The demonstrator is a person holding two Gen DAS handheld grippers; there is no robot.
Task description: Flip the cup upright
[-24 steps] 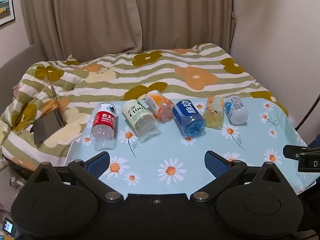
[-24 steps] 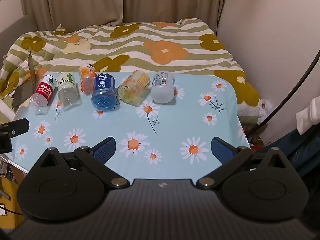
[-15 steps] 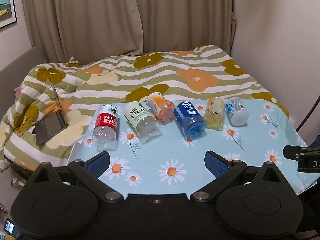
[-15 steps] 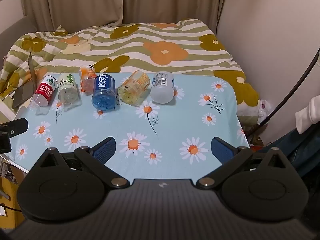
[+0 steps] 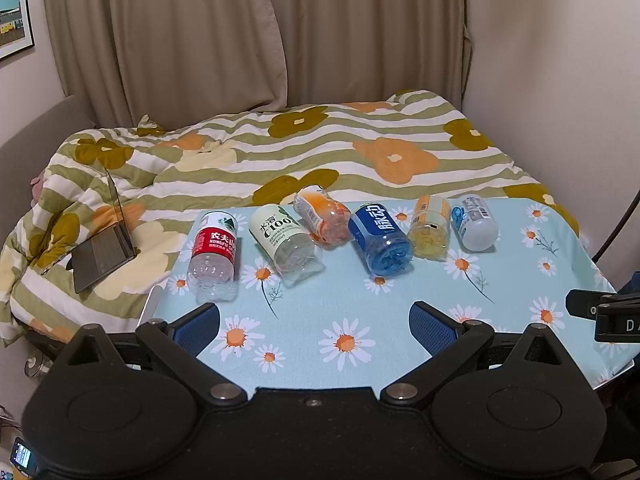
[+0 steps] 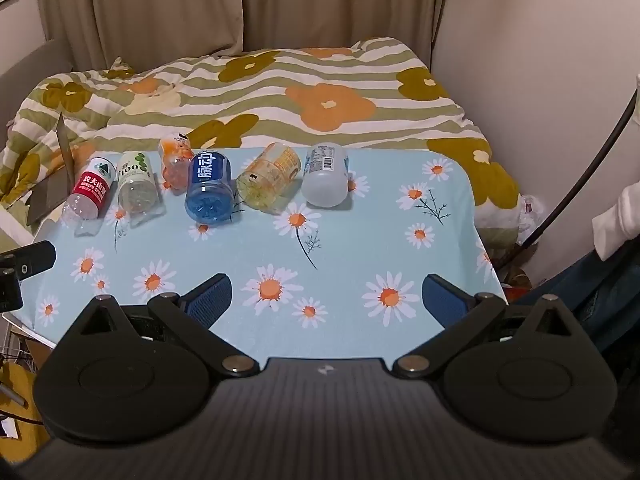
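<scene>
Several cut-bottle cups lie on their sides in a row at the far side of the daisy-print table (image 5: 360, 292): red-label cup (image 5: 214, 250) (image 6: 90, 190), white-green cup (image 5: 286, 240) (image 6: 136, 184), orange cup (image 5: 322, 216) (image 6: 176, 164), blue cup (image 5: 380, 238) (image 6: 210, 188), yellow cup (image 5: 429, 227) (image 6: 268, 180), white cup (image 5: 476, 222) (image 6: 326, 180). My left gripper (image 5: 316, 324) is open and empty over the near table edge. My right gripper (image 6: 326, 294) is open and empty, also near the front edge.
A bed with a striped flower quilt (image 5: 320, 152) lies behind the table. A half-open laptop (image 5: 106, 246) rests on the quilt at left. Curtains and a wall stand behind. A black cable (image 6: 580, 184) runs at the right.
The left wrist view has tilted up a little, so the cups sit lower in frame. The right gripper has barely moved. Both stay open.
</scene>
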